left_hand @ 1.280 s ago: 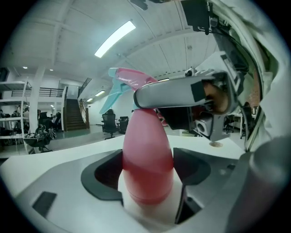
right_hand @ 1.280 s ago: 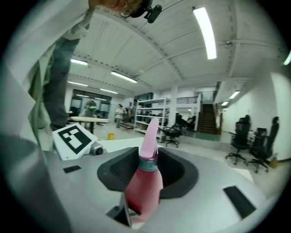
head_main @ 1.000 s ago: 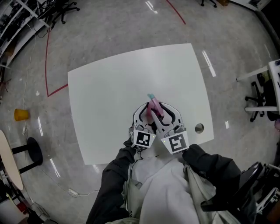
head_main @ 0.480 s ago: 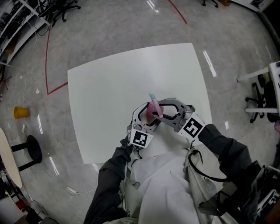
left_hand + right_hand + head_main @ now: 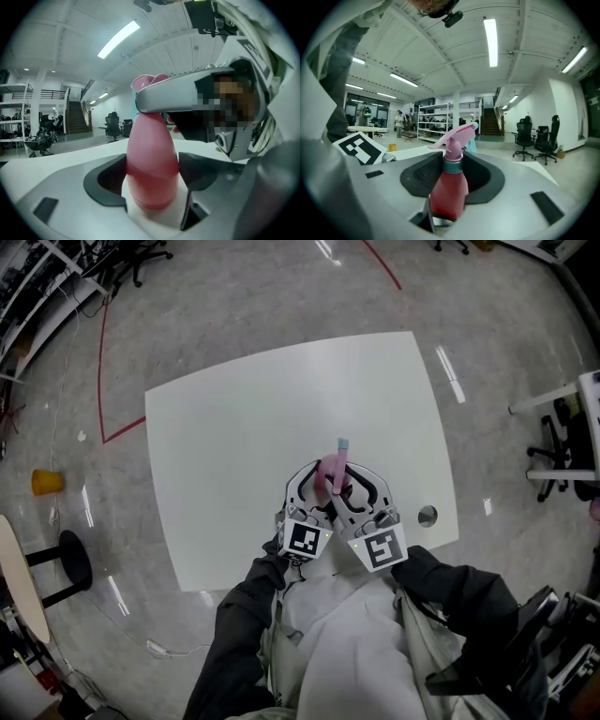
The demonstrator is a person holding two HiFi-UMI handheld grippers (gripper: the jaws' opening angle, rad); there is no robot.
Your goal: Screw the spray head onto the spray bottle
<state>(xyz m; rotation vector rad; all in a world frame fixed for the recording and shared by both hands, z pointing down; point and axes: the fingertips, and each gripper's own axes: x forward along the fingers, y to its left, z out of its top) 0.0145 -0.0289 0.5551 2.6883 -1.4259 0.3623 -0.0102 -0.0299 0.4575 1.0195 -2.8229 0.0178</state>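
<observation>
A pink spray bottle (image 5: 152,168) stands upright over the near part of the white table (image 5: 234,427). My left gripper (image 5: 152,177) is shut on its body, a pad pressing each side. The pink spray head (image 5: 457,136) with a teal collar sits on the neck, and its teal nozzle tip (image 5: 343,442) points away from me. My right gripper (image 5: 452,173) has just been closing, with the collar and head between its jaws, and grips there. One right finger (image 5: 178,93) crosses the bottle's top. In the head view, the left gripper (image 5: 317,480) and the right gripper (image 5: 349,480) sit side by side.
A round hole (image 5: 427,515) lies in the table near its right front corner. On the floor are a yellow cup (image 5: 43,484) and a black stool (image 5: 70,563) at left, and an office chair (image 5: 562,451) at right.
The right gripper swung out to the right half a second ago and has come back beside the left one. The nozzle, earlier pointing up-left, now points straight away.
</observation>
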